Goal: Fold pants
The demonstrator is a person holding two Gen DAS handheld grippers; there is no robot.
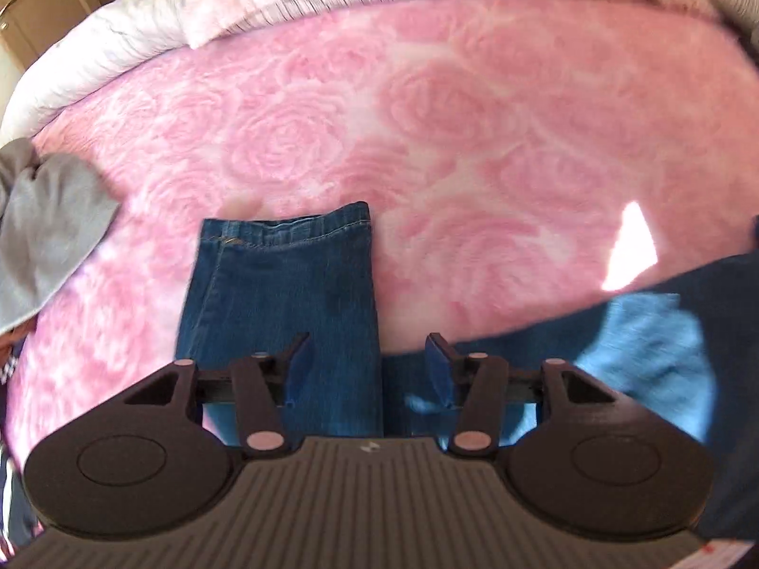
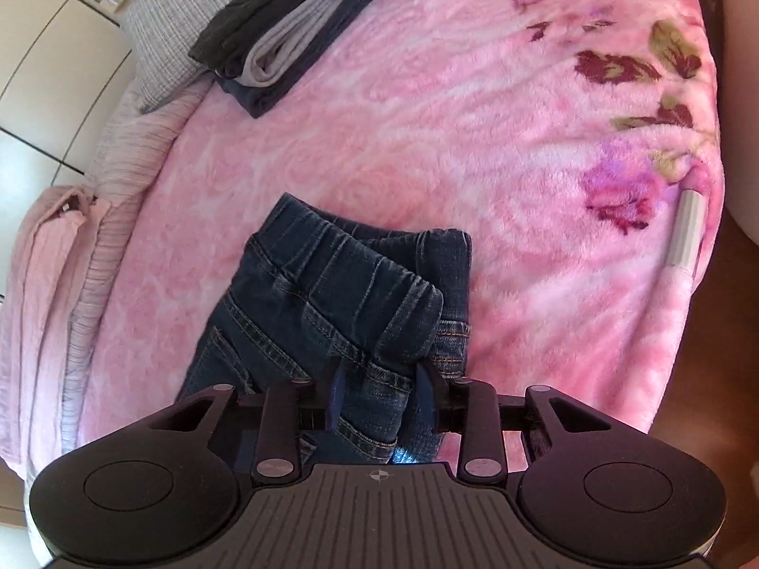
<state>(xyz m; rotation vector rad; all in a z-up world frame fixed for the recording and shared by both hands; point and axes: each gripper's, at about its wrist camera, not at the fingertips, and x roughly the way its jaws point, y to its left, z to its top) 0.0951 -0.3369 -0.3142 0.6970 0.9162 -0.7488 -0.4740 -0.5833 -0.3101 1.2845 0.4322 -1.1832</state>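
Left wrist view looks down on a pair of dark blue denim jeans (image 1: 284, 294) lying on a fluffy pink blanket with a raised rose pattern (image 1: 474, 118) that covers a bed. One leg of the jeans runs straight away from the camera and ends in a stitched hem, lying flat on the blanket. The black left gripper (image 1: 367, 355) hangs over this leg with its jaws standing apart; the left blue-padded finger (image 1: 299, 360) is over the denim, the right one just past the leg's edge, and neither pad presses on the cloth. More blue cloth, blurred, spreads at the right edge of this view. A crumpled grey garment (image 1: 47, 237) lies at the left, apart from the jeans, and a white and pale pink quilt (image 1: 142, 23) is bunched along the far side. Right wrist view shows the waist end of the jeans (image 2: 332, 294), its gathered elastic band folded over and rumpled. The black right gripper (image 2: 379, 379) has its jaws drawn narrow around a ridge of denim near the waistband seam, the pads pinching the cloth from both sides. Farther off on the blanket sits a stack of folded dark and grey clothes (image 2: 294, 28), beside a grey striped pillow (image 2: 180, 38).
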